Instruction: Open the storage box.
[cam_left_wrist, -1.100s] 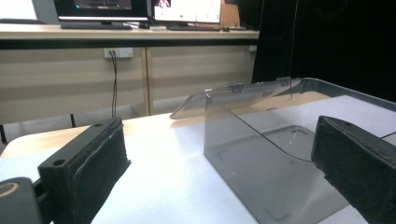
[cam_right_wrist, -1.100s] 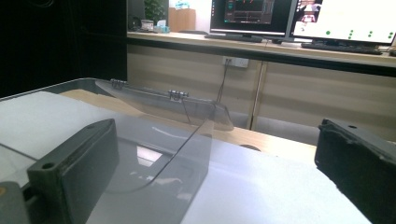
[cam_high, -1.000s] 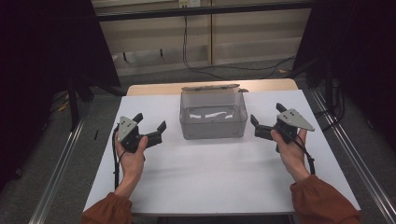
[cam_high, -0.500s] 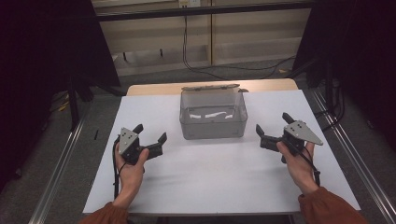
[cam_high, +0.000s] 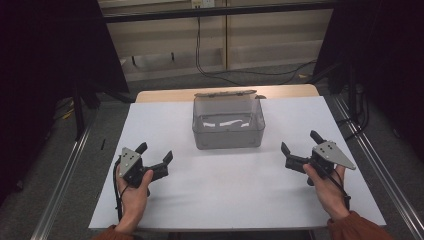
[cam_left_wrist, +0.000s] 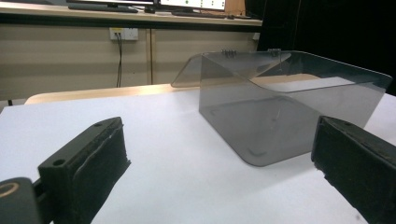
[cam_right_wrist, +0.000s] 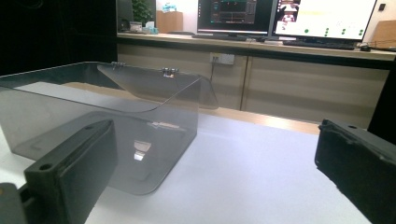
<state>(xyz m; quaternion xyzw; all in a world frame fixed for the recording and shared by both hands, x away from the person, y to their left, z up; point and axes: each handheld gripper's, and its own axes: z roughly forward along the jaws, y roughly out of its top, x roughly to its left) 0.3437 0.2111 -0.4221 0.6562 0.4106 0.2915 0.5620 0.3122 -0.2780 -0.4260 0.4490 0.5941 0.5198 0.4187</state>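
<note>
A smoky clear plastic box (cam_high: 228, 123) with its hinged lid folded back stands at the middle rear of the white table (cam_high: 235, 195); it looks empty. My left gripper (cam_high: 154, 152) rests low at the front left, open, jaws empty and aimed at the box (cam_left_wrist: 285, 107). At the front right my right gripper (cam_high: 300, 142) is open too, nothing between its jaws, with the box (cam_right_wrist: 107, 116) ahead to its left. Both grippers sit well short of the box.
A wooden strip (cam_high: 165, 94) edges the table's far side. Metal rails (cam_high: 62, 182) run along both sides on the floor. Cables (cam_high: 210, 65) hang by the back wall. Monitors (cam_right_wrist: 285, 18) stand on a counter beyond.
Both hands have drawn back toward the table's front edge and spread slightly apart, away from the box. Both grippers stay open.
</note>
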